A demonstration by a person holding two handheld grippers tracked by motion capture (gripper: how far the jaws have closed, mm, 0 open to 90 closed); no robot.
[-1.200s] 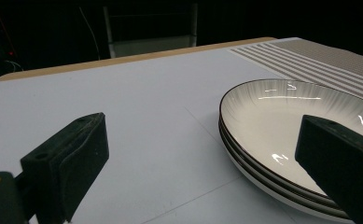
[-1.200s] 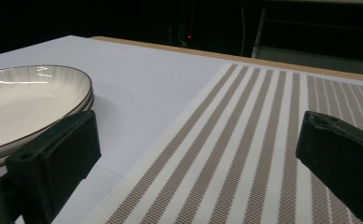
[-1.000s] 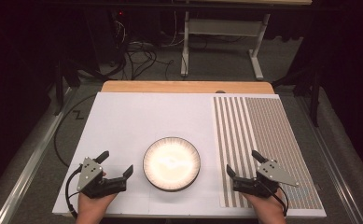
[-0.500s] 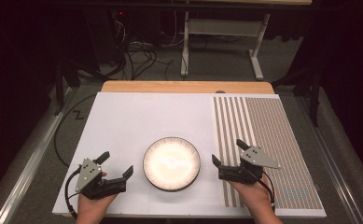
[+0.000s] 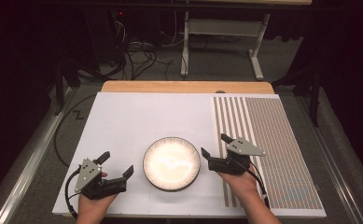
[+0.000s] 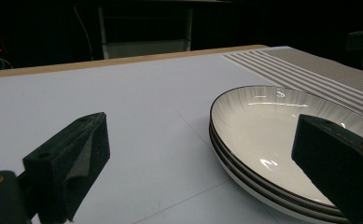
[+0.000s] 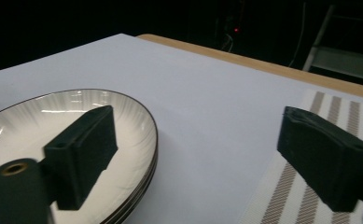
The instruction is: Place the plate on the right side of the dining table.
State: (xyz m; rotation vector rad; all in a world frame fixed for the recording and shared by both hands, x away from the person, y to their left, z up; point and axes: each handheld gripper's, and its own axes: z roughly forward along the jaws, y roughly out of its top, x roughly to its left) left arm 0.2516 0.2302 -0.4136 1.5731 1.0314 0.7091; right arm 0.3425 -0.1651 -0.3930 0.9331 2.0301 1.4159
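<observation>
Stacked plates [image 5: 171, 163] on the desk [image 5: 137, 116].
Left hand-held gripper [image 5: 116, 163] and right hand-held gripper [image 5: 215, 145] flank them, jaws spread, holding nothing.

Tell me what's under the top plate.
Under the white, dark-rimmed ceramic top plate, more matching plate rims show, stacked on the white table sheet. Their insides are covered.

White plates [image 5: 171, 163] with thin dark rims and faint radial ribbing sit stacked on a white tabletop [image 5: 137, 121]. Right of the plates lies a mat [image 5: 268, 140] with brown and white stripes, finer toward its outer side. Both grippers have black jaws.
</observation>
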